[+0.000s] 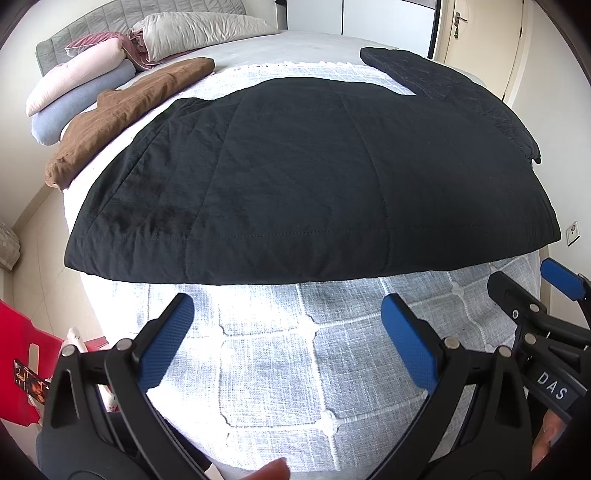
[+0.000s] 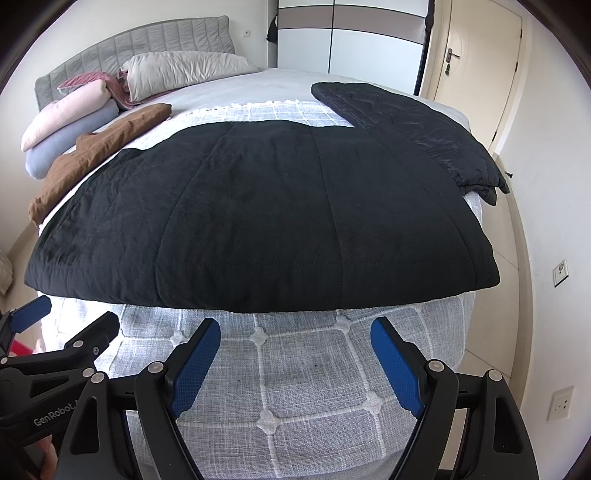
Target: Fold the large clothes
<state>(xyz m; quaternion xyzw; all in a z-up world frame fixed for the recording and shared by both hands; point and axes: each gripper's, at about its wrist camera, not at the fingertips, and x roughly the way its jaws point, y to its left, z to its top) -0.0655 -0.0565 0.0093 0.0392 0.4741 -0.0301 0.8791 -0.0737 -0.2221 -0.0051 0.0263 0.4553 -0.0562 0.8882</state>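
Note:
A large black quilted garment point(image 1: 295, 177) lies spread flat across the bed, its hem toward me; it also shows in the right wrist view point(image 2: 266, 214). One sleeve point(image 1: 450, 92) stretches to the far right point(image 2: 406, 125). My left gripper point(image 1: 286, 299) is open and empty, just short of the hem above the bedspread. My right gripper point(image 2: 295, 325) is open and empty, also just short of the hem. The right gripper also shows at the right edge of the left wrist view point(image 1: 524, 288), and the left gripper at the left edge of the right wrist view point(image 2: 70, 314).
A grey-white quilted bedspread point(image 1: 280, 354) covers the bed. A brown garment point(image 1: 129, 110) lies at the bed's left edge. Pillows and rolled bedding point(image 1: 85, 77) lie by the grey headboard point(image 2: 147, 40). A wardrobe point(image 2: 351, 33) and a door point(image 2: 476, 66) stand behind. A red object point(image 1: 18, 358) sits at lower left.

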